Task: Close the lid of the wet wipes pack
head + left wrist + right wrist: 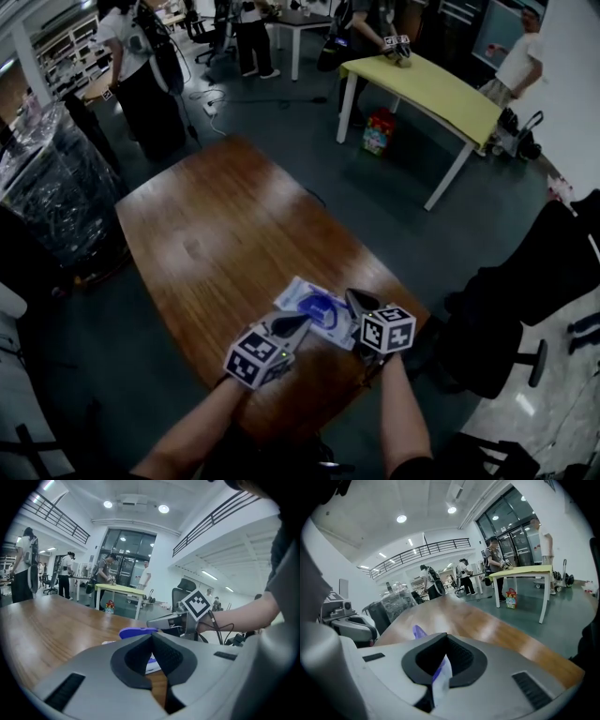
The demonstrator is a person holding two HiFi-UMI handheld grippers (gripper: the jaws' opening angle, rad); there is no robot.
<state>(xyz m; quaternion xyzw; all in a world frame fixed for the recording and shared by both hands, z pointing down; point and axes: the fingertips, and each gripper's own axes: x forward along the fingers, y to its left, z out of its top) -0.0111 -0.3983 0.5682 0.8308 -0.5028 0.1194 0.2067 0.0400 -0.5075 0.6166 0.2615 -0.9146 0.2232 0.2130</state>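
The wet wipes pack (302, 297), white and blue, lies flat near the front edge of the brown wooden table (225, 234). Its blue lid (137, 632) stands raised off the pack; in the right gripper view the lid (418, 631) shows as an upright blue flap. My right gripper (354, 296) is at the pack's right end, shut on the edge of the pack film (440, 677). My left gripper (302, 322) is at the pack's near-left side, jaws shut with nothing between them (152, 637), just short of the lid. From there the right gripper (171, 619) shows beyond the lid.
The table's front edge (319, 412) is close under both grippers. A black office chair (525, 309) stands to the right. A yellow table (441, 89) and several people are further back. A wrapped dark pallet (56, 187) is at the left.
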